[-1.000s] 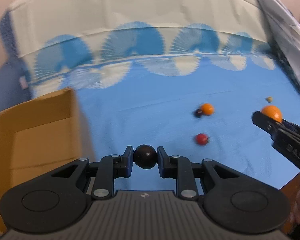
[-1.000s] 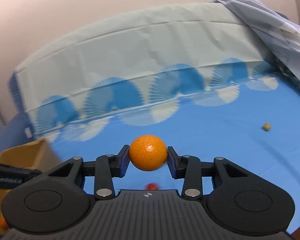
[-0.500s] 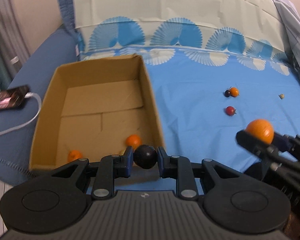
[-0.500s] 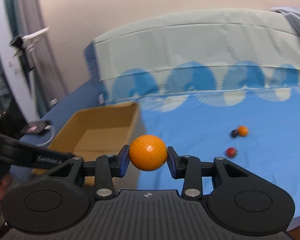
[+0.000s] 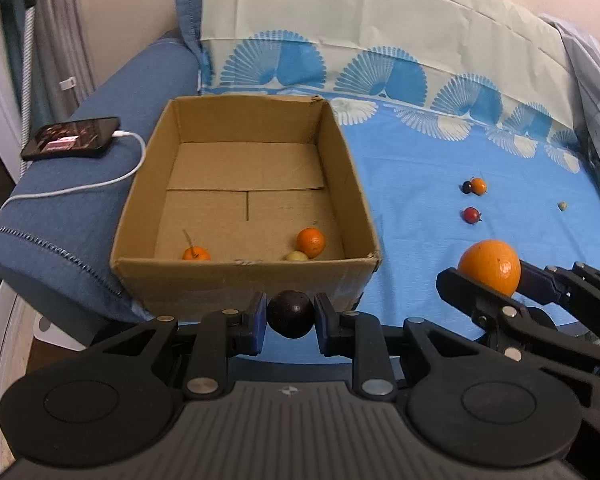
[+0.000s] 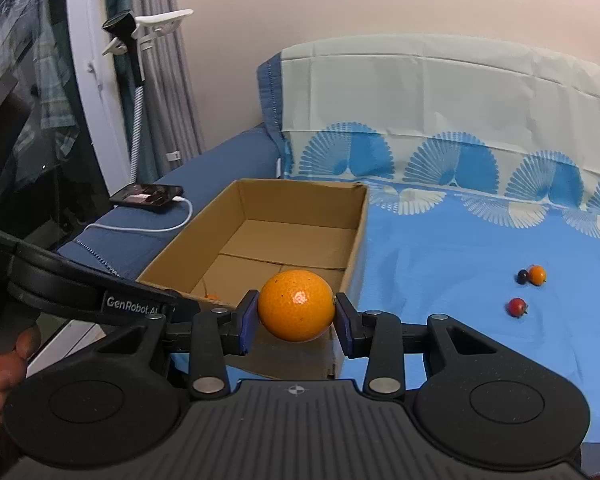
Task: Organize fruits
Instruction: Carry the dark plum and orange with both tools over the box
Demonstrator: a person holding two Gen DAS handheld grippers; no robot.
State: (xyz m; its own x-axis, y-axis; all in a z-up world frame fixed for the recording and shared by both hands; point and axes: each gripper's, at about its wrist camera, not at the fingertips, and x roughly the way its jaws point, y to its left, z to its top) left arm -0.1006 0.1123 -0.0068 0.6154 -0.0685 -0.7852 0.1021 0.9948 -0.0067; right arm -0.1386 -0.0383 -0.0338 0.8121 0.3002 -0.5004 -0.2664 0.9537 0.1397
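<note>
While left gripper (image 5: pixel 290 315) clamps dark plum (image 5: pixel 290 314) just short of cardboard box (image 5: pixel 244 280) near wall, right gripper (image 6: pixel 296 312) pinches orange (image 6: pixel 296 305) beside box's right corner. Box on bed (image 5: pixel 420 168), two small oranges and pale fruit inside. Three small fruits loose on sheet.

Left wrist view: close before the near wall of the cardboard box (image 5: pixel 244 280), looking down into it. Right wrist view: lower, off the box's (image 6: pixel 352 248) near right corner, facing across it. Shared: box, phone (image 5: pixel 72 138) (image 6: pixel 148 197), blue sheet (image 5: pixel 420 216) (image 6: pixel 440 264).
</note>
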